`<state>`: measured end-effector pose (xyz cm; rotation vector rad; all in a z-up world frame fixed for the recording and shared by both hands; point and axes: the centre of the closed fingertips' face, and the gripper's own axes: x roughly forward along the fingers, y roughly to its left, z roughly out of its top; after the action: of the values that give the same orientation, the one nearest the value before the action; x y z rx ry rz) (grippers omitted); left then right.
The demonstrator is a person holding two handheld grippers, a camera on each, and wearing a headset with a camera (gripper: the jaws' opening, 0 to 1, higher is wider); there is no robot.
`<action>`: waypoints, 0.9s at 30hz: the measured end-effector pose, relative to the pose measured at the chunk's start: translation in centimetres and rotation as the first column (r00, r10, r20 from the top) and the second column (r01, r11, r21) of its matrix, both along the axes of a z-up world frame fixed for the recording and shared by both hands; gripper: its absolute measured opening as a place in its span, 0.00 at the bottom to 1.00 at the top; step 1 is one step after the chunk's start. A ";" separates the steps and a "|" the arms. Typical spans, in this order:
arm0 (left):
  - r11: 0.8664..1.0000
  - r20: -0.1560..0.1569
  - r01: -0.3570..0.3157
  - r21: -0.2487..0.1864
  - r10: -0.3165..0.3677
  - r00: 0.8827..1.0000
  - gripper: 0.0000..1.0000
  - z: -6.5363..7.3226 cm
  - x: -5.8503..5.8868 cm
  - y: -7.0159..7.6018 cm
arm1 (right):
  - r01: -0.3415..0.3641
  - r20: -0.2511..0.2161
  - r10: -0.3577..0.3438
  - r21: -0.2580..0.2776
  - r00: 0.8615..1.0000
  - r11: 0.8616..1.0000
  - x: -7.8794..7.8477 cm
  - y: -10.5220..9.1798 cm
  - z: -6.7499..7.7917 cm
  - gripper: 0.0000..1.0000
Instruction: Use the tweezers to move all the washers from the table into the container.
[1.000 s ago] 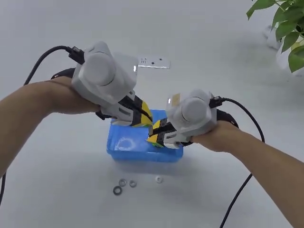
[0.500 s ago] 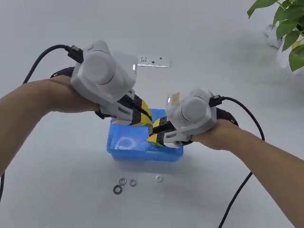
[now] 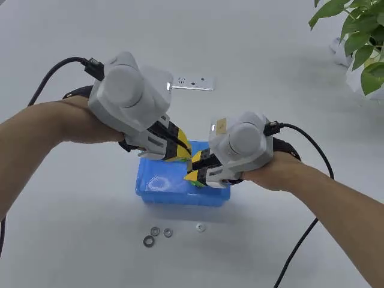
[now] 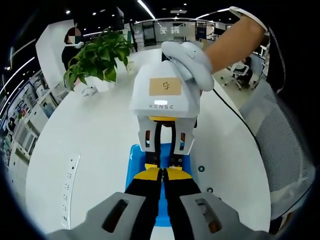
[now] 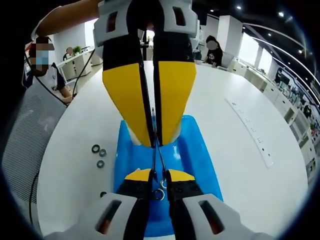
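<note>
A blue container [image 3: 157, 193] sits mid-table, also seen as the blue container [image 5: 200, 165] and the blue container [image 4: 132, 169]. Above it my left gripper [image 3: 182, 152] and right gripper [image 3: 193, 174] meet tip to tip. Thin metal tweezers [image 5: 155, 155] run between the two pairs of yellow jaws, and both grippers are shut on them. A small washer [image 5: 159, 194] hangs at the tweezers' end between the right jaws, over the container. Several loose washers [image 3: 155, 231] lie on the table in front of the container, one washer [image 3: 200, 227] apart to the right.
A white power strip [image 3: 192, 83] lies beyond the container. A potted plant [image 3: 354, 36] stands at the far right corner. Black cables [image 3: 300, 252] trail from both grippers. People sit at the table's far side in the right gripper view.
</note>
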<state>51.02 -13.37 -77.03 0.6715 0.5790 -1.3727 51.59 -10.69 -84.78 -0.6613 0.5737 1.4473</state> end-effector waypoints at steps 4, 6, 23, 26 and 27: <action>1.000 0.009 0.003 0.002 -0.003 1.000 0.06 0.6 -0.3 0.0 | -0.002 0.003 0.002 0.002 1.000 1.000 -0.2 0.0 0.6 0.13; 1.000 0.011 0.003 0.001 -0.003 1.000 0.06 0.9 -0.5 0.0 | -0.002 0.007 0.002 0.005 1.000 1.000 -0.3 0.0 0.9 0.13; 1.000 0.033 0.017 0.000 -0.017 0.999 0.06 3.5 -2.5 -0.8 | 0.000 0.042 0.000 0.007 0.999 1.000 -2.0 -0.7 3.5 0.13; 1.000 0.031 0.020 0.002 -0.020 0.999 0.06 3.7 -3.1 -1.0 | 0.000 0.043 -0.001 0.006 0.999 1.000 -2.6 -0.9 3.7 0.13; 1.000 0.030 0.021 0.002 -0.021 0.999 0.06 3.8 -3.2 -1.0 | 0.000 0.044 -0.001 0.005 0.999 1.000 -2.8 -0.9 3.8 0.13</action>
<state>47.81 -14.37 -73.27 0.7008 0.5506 -1.3794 48.82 -11.60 -80.99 -0.6878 0.5361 1.4297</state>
